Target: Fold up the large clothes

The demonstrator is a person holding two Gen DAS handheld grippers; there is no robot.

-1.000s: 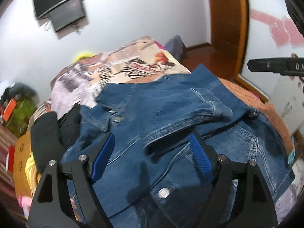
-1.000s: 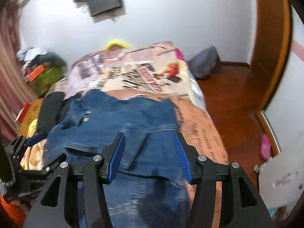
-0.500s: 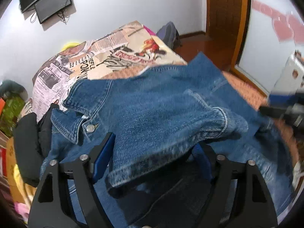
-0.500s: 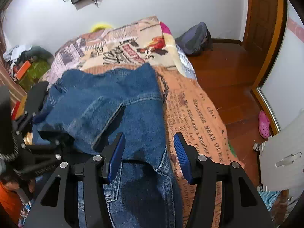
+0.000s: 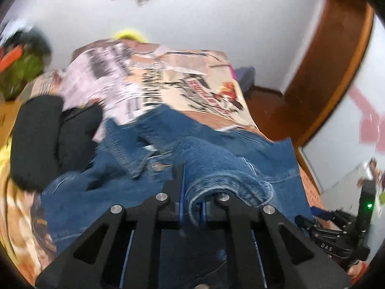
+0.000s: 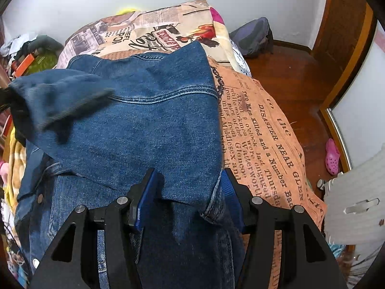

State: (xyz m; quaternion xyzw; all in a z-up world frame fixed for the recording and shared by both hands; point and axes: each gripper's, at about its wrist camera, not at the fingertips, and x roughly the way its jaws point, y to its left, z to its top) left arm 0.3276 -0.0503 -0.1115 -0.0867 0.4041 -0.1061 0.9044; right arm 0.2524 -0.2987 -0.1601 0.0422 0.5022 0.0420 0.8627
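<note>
Midway: denim jacket point(image 6: 144, 125) on bed point(image 6: 264, 130), one side folded over. My left gripper point(image 5: 192, 204) closing, jaws clamped on sleeve cuff point(image 5: 231, 190); my right gripper point(image 6: 186, 197) opening, jaws apart, astride folded edge. Sleeve, final folds remain.

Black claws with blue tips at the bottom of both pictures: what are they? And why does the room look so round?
They are two grabbing tools, like big tongs. A person holds one in each hand. A little wide-eyed camera sits on each tool and looks along its fingers, and that lens bends the room round. One picture comes from the left gripper, the other from the right gripper. Below them, a newspaper-print bed cover carries a blue denim jacket, which is being folded. The left gripper's jaws are closing on the jacket's sleeve cuff, which is pinched between them. The right gripper is open, with a folded edge of the jacket between its fingers, not squeezed as far as I can tell.
</note>
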